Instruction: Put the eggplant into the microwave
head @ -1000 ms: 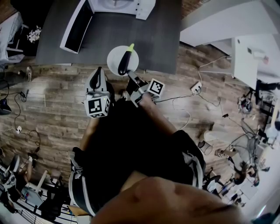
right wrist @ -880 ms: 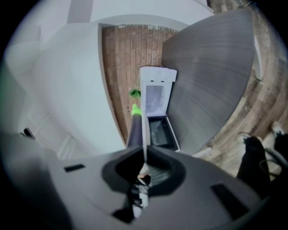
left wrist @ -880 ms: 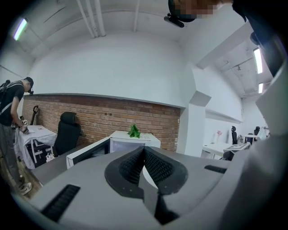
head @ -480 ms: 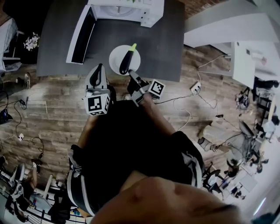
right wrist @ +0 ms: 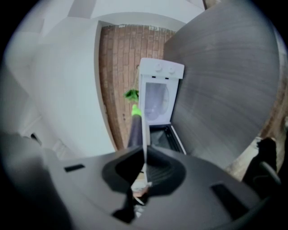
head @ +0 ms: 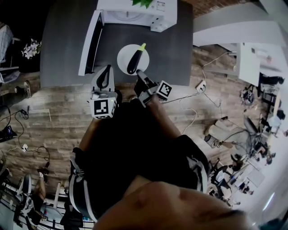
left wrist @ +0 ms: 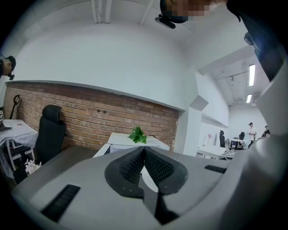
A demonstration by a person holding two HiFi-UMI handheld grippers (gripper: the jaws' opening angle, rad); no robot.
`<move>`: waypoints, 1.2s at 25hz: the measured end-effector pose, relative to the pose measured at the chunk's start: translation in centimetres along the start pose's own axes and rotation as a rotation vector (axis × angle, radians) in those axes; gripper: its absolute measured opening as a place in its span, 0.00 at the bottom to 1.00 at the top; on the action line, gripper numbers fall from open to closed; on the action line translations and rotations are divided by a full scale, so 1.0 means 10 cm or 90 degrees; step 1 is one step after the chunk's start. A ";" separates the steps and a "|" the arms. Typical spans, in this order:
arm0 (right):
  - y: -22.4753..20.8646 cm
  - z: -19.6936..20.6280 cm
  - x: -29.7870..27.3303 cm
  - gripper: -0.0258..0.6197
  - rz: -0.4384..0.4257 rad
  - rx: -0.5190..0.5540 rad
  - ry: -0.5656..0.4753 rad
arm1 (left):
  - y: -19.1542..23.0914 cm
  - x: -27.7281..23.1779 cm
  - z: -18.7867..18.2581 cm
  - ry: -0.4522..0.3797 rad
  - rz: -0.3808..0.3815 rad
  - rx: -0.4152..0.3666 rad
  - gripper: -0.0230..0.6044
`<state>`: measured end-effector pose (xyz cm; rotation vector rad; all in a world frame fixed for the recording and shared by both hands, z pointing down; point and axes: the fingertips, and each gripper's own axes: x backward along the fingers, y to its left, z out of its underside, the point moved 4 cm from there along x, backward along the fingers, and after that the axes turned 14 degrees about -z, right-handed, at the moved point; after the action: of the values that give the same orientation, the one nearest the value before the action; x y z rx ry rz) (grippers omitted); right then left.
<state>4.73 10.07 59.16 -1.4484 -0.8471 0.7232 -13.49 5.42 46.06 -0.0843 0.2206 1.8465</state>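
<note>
A dark eggplant (head: 136, 60) with a green tip lies on a white plate (head: 124, 61) over the near part of the grey table (head: 67, 49). My right gripper (head: 140, 74) is shut on the plate's near rim. In the right gripper view the plate (right wrist: 144, 132) shows edge-on between the shut jaws of my right gripper (right wrist: 144, 155), with the eggplant (right wrist: 133, 128) to its left. The white microwave (head: 135, 11) stands at the table's back, its door (head: 91, 42) swung open to the left. My left gripper (head: 105, 72) is shut on nothing, left of the plate.
A small green plant (left wrist: 138, 134) sits on top of the microwave (right wrist: 159, 94). A brick wall (left wrist: 90, 117) and a black office chair (left wrist: 49, 134) lie behind the table. Cables (head: 198, 96) trail across the wooden floor (head: 45, 112).
Both grippers have moved forward toward the table. The plate with the eggplant, held by the right gripper, now sits farther over the table and nearer the microwave.
</note>
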 end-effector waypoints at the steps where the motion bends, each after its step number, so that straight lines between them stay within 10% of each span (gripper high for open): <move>1: -0.02 0.00 -0.04 0.10 0.000 0.003 -0.002 | 0.03 -0.03 -0.01 0.003 0.006 0.001 0.10; 30: -0.36 -0.64 -0.65 0.10 0.010 -0.011 0.065 | -0.12 -0.48 -0.38 -0.065 -0.048 0.006 0.10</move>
<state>6.40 1.13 62.72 -1.4962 -0.7662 0.6484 -11.23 0.45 43.01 0.0081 0.1529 1.7699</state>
